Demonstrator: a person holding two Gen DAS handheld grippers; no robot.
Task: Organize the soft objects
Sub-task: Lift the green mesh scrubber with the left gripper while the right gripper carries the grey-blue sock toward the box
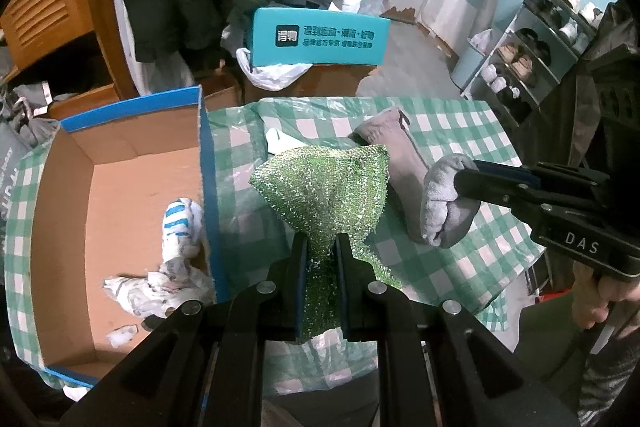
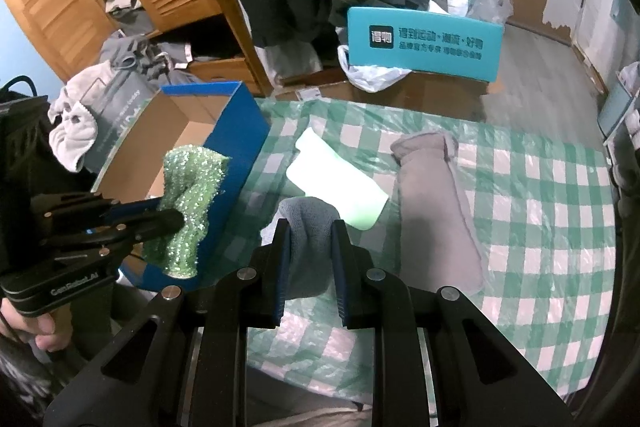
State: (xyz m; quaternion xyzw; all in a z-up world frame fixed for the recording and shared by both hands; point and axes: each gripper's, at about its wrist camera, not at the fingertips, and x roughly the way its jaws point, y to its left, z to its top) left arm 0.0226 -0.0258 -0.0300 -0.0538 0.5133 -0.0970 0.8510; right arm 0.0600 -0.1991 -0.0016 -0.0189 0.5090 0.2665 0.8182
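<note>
We see the checked bench (image 2: 560, 187) filling the lower right of the frame, with the blue-edged cardboard box (image 1: 120, 187) at its left. Our left claw (image 1: 322, 247) is clenched on the green sparkly cloth (image 1: 324, 183), held centre frame beside the box. Our right claw (image 2: 310, 227) grips the grey cloth (image 2: 310, 223), lower centre.

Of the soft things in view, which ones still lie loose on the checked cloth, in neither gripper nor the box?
The long grey sock and the pale green cloth; the sparkly green cloth and grey towel are gripped.
</note>
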